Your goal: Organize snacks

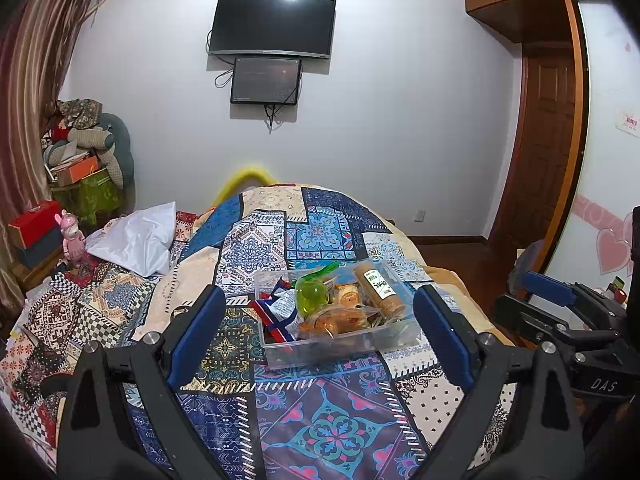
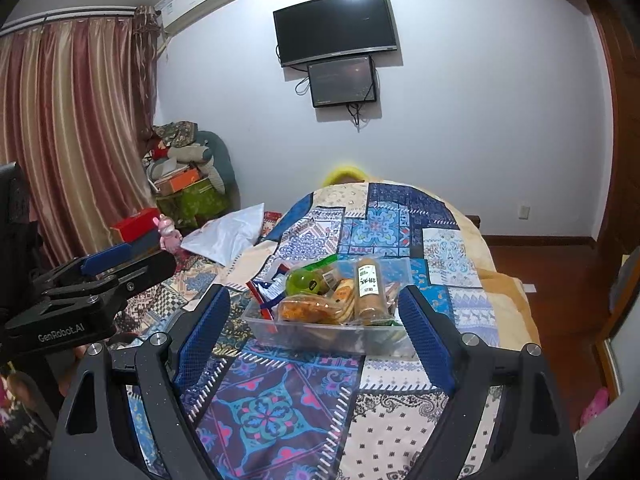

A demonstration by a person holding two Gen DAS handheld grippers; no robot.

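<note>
Hovering over the bed, the left tool (image 1: pixel 320 328) has its jaws spread wide, and its blue pads (image 1: pixel 198 334) touch nothing. The right tool (image 2: pixel 316 330) is opened just as wide and is also empty; its blue pads (image 2: pixel 204 332) stand apart from everything.

The clear plastic box (image 1: pixel 340 350) lies on the bed just ahead of both tools. In each wrist view it appears between the two fingertips, a little beyond them, without contact. The snacks sit inside it: a tall brown cylinder packet with a green label (image 1: pixel 380 290) at the right, a green round snack (image 1: pixel 310 294) near the middle, an orange wrapped snack (image 1: pixel 340 322) at the front, and a red, white and blue wrapper (image 1: pixel 276 314) at the left side.

The box rests on a patchwork bedspread (image 1: pixel 320 432) with blue, cream and purple patterns. A white pillow (image 1: pixel 140 240) lies further left on the bed. Behind the bed stands a pale wall with a dark television (image 1: pixel 273 26) and a smaller screen (image 1: pixel 265 81) under it. Striped curtains (image 2: pixel 72 132) hang at the left, a pile of bags and boxes (image 2: pixel 188 172) is in the corner, and a wooden door (image 1: pixel 548 148) is at the right.
</note>
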